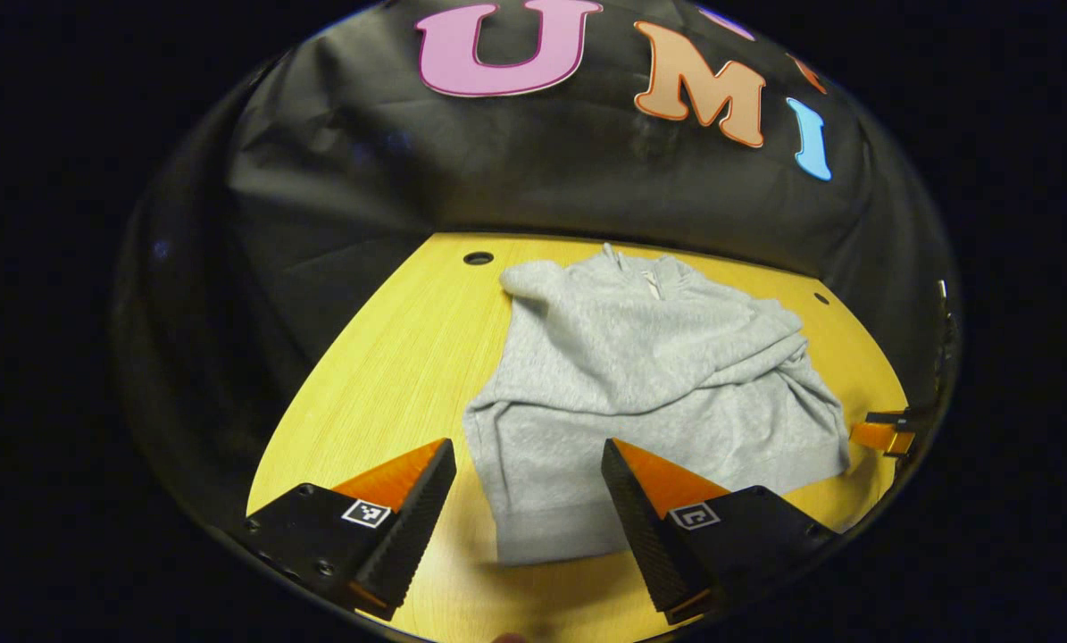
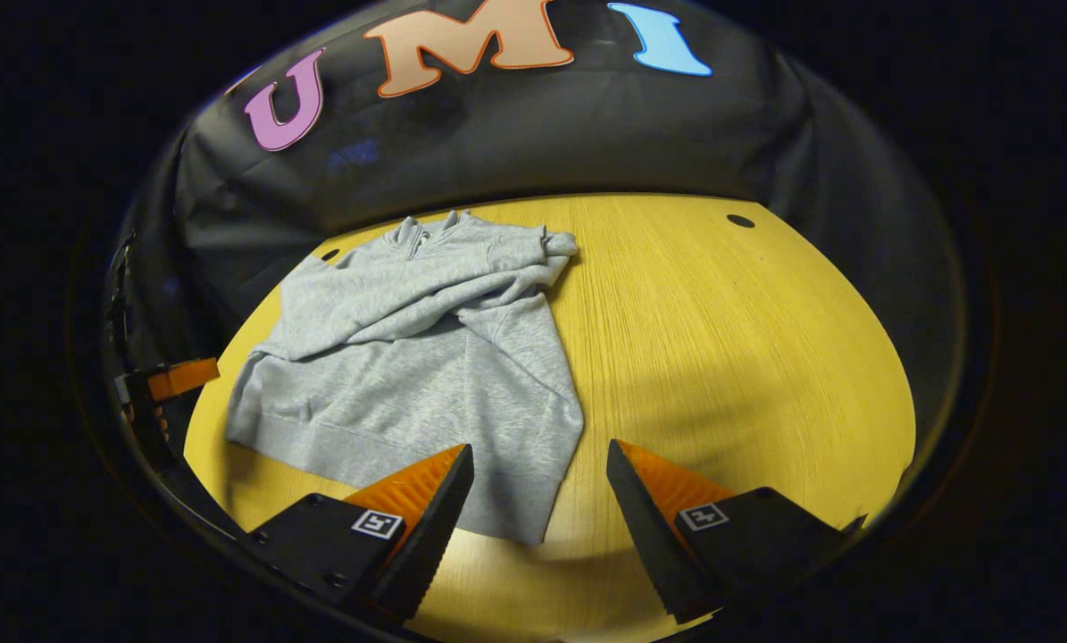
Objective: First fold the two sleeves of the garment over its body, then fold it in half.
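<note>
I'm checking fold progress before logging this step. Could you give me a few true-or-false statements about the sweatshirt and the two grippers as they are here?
1. The grey fleece sweatshirt lies on the yellow wooden table. True.
2. Both sleeves lie folded across the sweatshirt's body. True.
3. The sweatshirt is already folded in half. False: the hem lies at the near end and the collar at the far end.
4. The left gripper is shut on the hem. False: it is open, holding nothing.
5. The right gripper is open near a hem corner. True.
</note>
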The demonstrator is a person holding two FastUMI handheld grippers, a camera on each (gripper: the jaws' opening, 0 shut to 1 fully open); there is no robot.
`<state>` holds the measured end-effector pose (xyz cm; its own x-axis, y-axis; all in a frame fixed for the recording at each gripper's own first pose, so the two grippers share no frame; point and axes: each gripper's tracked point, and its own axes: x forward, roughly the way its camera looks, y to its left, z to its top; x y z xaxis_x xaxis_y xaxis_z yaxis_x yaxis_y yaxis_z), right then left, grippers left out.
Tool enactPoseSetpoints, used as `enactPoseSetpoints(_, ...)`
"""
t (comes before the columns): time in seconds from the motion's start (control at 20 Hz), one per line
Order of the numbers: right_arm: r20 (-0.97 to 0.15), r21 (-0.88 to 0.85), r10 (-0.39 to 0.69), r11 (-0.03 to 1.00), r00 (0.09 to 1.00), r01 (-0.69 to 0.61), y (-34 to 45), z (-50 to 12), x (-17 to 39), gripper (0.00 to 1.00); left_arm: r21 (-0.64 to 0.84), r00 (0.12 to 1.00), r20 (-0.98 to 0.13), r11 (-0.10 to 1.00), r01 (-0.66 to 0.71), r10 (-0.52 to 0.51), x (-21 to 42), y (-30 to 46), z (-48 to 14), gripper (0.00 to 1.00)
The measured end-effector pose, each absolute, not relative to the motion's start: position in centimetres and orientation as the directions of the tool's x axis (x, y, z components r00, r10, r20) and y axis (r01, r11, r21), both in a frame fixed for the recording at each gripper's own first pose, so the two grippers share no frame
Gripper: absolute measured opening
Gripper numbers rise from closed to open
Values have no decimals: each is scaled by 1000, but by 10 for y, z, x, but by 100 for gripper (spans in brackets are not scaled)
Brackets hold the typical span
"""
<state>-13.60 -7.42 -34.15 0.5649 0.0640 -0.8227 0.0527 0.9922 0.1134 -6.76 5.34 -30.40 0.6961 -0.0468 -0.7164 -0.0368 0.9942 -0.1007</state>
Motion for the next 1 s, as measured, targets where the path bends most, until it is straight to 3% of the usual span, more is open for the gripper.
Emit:
enactPoseSetpoints(0.35, -862, 80, 44, 996, 504, 50, -67, -363, -150, 96, -133, 615, -786, 988, -74, -60, -93, 52, -350, 97)
enactPoseSetpoints(0.65, -883, 35, 21, 999, 468, 21, -62, -374, -160, 96, -108, 598, -801, 990, -89, -33, -97, 56, -363, 96)
enactPoseSetpoints(0.7, -882, 19, 16, 1000, 472, 3, -62, -373, -161, 90, -96, 592, -805, 992, -84, -28, -99, 56, -364, 95)
enactPoseSetpoints(0.75, -882, 15, 17, 1000, 472, -8, -59, -375, -162, 97, -87, 603, -798, 993, -80, -21, -96, 56, -363, 96)
enactPoseSetpoints(0.95, -888, 46, 74, 996, 454, -72, -44, -378, -160, 71, -96, 617, -787, 991, -89, -21, -96, 51, -364, 88)
enactPoseSetpoints(1.0, -893, 53, 83, 995, 443, -80, -42, -377, -160, 55, -102, 617, -786, 992, -76, -34, -95, 47, -363, 84)
